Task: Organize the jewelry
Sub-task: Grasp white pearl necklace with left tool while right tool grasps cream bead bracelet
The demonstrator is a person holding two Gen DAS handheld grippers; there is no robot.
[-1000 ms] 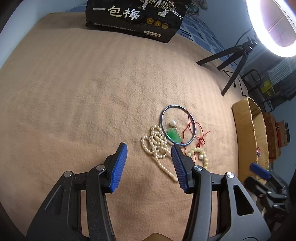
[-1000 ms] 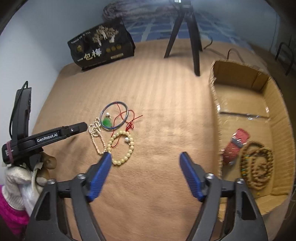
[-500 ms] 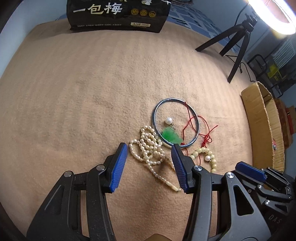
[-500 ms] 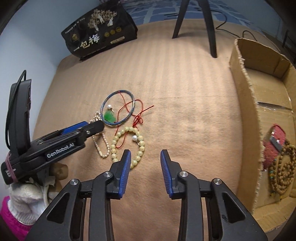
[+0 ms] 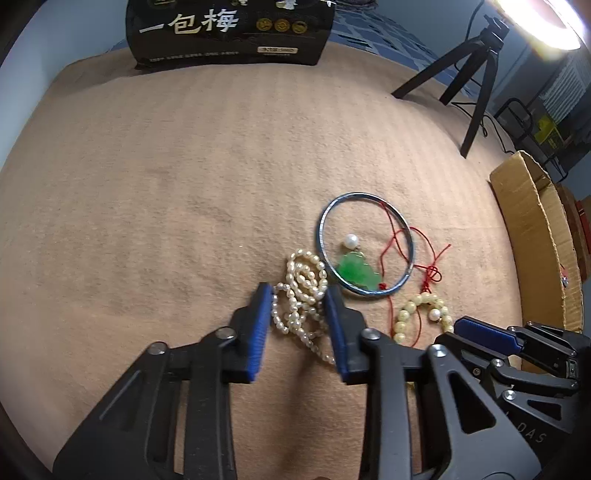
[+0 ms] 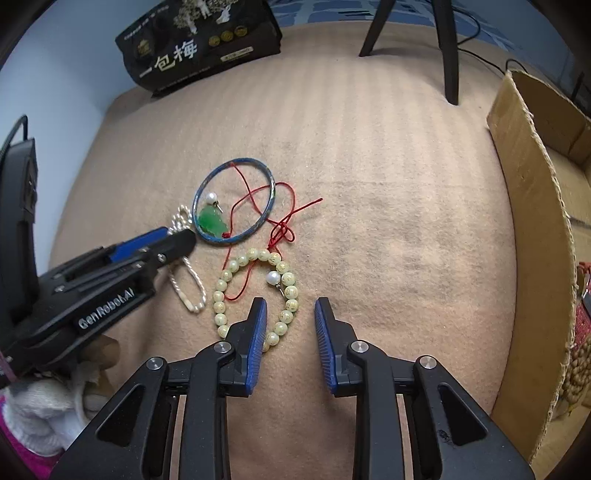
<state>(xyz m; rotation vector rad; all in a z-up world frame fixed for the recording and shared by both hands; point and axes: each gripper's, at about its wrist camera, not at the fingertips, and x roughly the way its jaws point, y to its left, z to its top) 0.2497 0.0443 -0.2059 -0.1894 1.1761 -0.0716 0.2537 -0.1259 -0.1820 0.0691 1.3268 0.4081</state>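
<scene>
Pearl necklace lies bunched on the tan blanket, just left of the blue bangle, which rings a green pendant on red cord. Yellow bead bracelet sits nearer, right of the pearls. Left gripper: advanced since 0.5 s ago, fingers now straddling the pearl heap, gap narrower than before, not clamped. Right gripper: moved in toward the bracelet; left finger now covers part of the bead ring, jaws released, gap slightly wider than 0.5 s ago. Cardboard box at right edge; black snack bag far; tripod far right
</scene>
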